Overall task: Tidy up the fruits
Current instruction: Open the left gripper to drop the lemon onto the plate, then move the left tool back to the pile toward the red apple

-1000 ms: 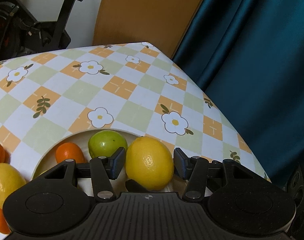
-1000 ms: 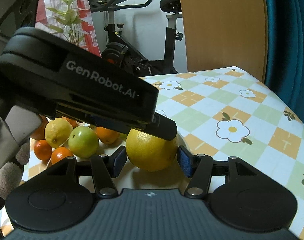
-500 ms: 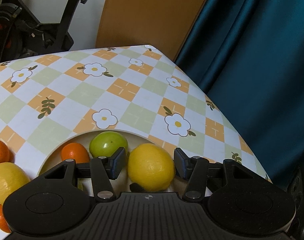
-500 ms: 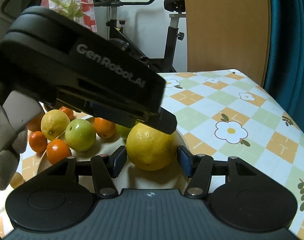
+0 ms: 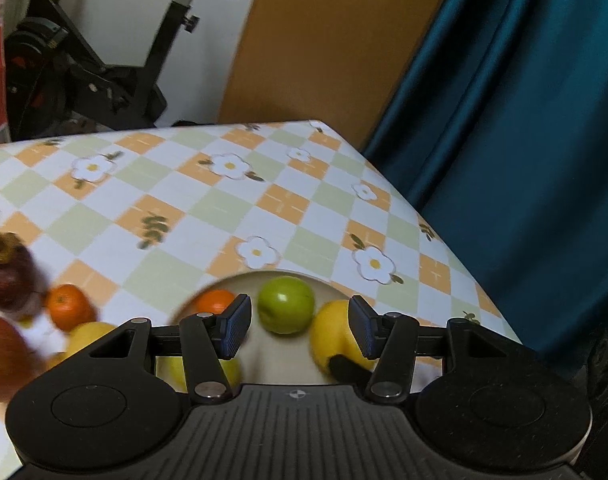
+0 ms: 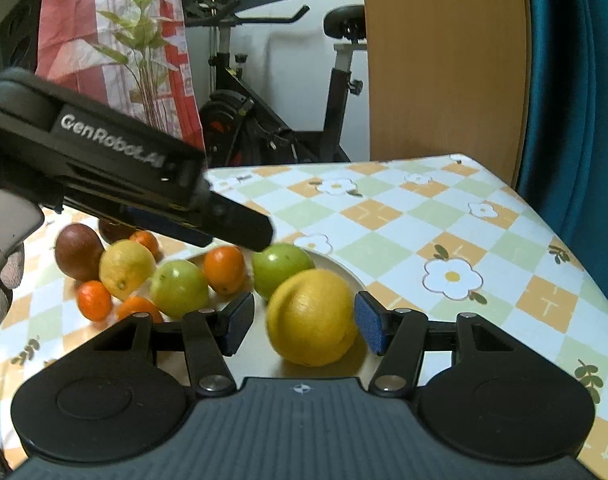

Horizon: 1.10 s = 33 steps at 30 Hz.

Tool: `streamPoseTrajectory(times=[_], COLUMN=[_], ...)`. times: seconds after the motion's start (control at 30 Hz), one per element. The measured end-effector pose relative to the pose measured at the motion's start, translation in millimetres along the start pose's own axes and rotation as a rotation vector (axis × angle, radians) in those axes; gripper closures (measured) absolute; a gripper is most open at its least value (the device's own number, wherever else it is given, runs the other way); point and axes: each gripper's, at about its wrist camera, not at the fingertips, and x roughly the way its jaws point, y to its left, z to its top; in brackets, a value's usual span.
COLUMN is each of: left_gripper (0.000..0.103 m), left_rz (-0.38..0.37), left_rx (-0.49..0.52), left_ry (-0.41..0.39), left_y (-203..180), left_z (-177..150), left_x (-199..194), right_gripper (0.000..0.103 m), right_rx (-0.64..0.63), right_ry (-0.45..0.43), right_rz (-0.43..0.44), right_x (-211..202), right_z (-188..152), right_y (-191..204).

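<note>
The right gripper (image 6: 302, 322) stands part open, its jaws astride the big lemon (image 6: 312, 317) on the plate (image 6: 342, 267) without pressing it. The left gripper (image 5: 300, 326), marked "GenRobot.AI", hangs part open and empty above the green fruit (image 5: 286, 310).

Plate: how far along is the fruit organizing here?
Done: the plate holds a large lemon, a green fruit and an orange. In hand: nothing; left gripper and right gripper stand open. Remaining: a smaller lemon, small oranges and a dark fruit lie on the tablecloth.
</note>
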Motion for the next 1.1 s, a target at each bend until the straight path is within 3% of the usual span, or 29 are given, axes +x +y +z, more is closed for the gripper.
streamPoseTrajectory(times=[0.23,0.43,0.73,1.1], left_gripper=[0.047,0.047,0.047,0.047], left_rz=[0.064,0.122,0.168,0.182], left_rx=[-0.006,-0.070,-0.151,-0.155], left_ry=[-0.054,-0.070,-0.068,-0.089], left_y=[33.2,70.8,116.4,132.9], left_z=[-3.2,-22.2,-44.5,-60.6], left_x=[-48.6,-81.6,-102.7,-113.5], right_gripper=[0.044,0.044,0.044,0.044], right_rx=[-0.025,-0.070,-0.158,-0.222], right_ry=[-0.033,-0.044,-0.015,0.029], right_rz=[0.059,0.117,0.178,0.214], right_x=[-8.9,-9.9,-0.1,10.9], right_z=[5.7,6.7,1.4,-3.2], right_y=[20.5,47.6,85.4,107.8])
